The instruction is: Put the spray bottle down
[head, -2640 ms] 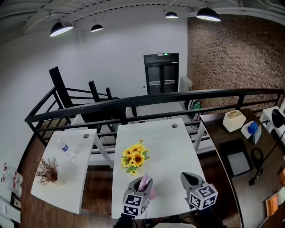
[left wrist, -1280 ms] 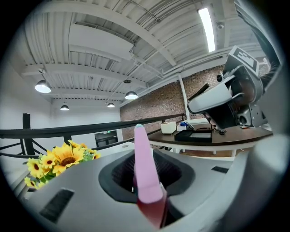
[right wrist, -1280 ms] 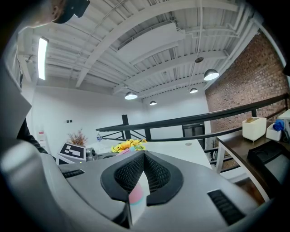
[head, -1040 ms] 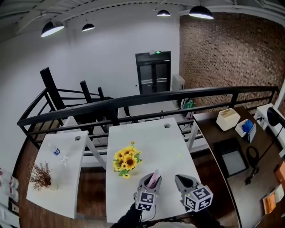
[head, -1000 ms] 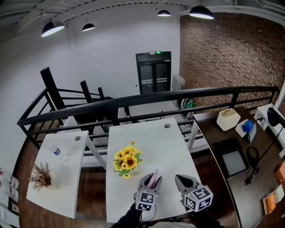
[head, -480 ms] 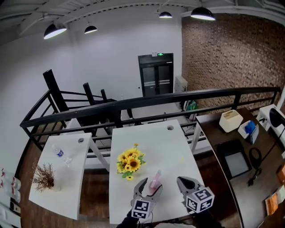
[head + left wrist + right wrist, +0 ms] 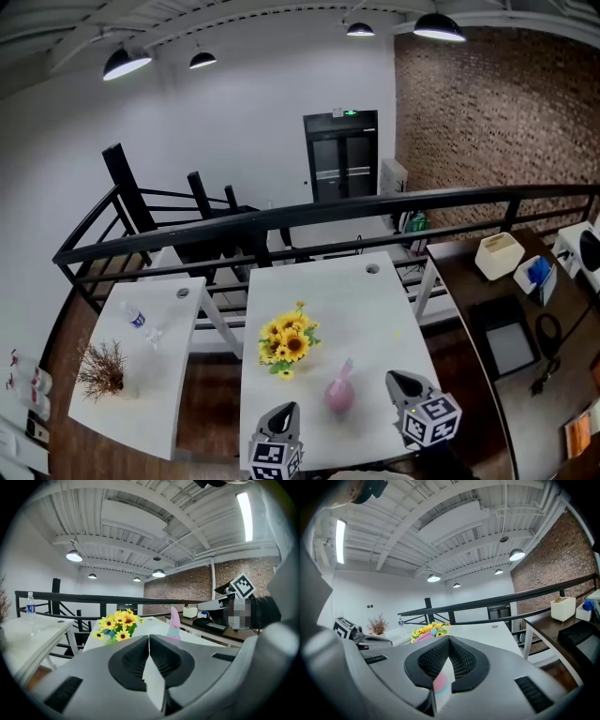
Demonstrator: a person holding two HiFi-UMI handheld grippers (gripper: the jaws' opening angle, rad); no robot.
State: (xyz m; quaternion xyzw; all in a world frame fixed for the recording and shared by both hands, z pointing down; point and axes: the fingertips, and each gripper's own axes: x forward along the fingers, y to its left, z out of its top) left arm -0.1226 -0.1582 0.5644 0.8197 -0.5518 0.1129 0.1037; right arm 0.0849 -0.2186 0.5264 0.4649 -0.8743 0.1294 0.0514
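The pink spray bottle (image 7: pixel 339 393) stands upright by itself on the white table (image 7: pixel 375 309), just right of the sunflowers (image 7: pixel 289 343). My left gripper (image 7: pixel 284 412) is at the table's near edge, left of and nearer than the bottle, jaws shut and empty. Its own view has the bottle (image 7: pixel 174 622) ahead beyond the closed tips (image 7: pixel 149 638). At the near right of the bottle, my right gripper (image 7: pixel 396 380) has its jaws shut with nothing held (image 7: pixel 449 641).
A second white table (image 7: pixel 150 375) at left carries a dried plant (image 7: pixel 103 367) and a water bottle (image 7: pixel 134 314). A black railing (image 7: pixel 328 211) runs behind both tables. The dark desk (image 7: pixel 506 319) at right holds a white box (image 7: pixel 497 253) and other gear.
The left gripper opened off the spray bottle, drew back toward the near left edge and shut empty. The bottle stays standing on the table. The right gripper held still.
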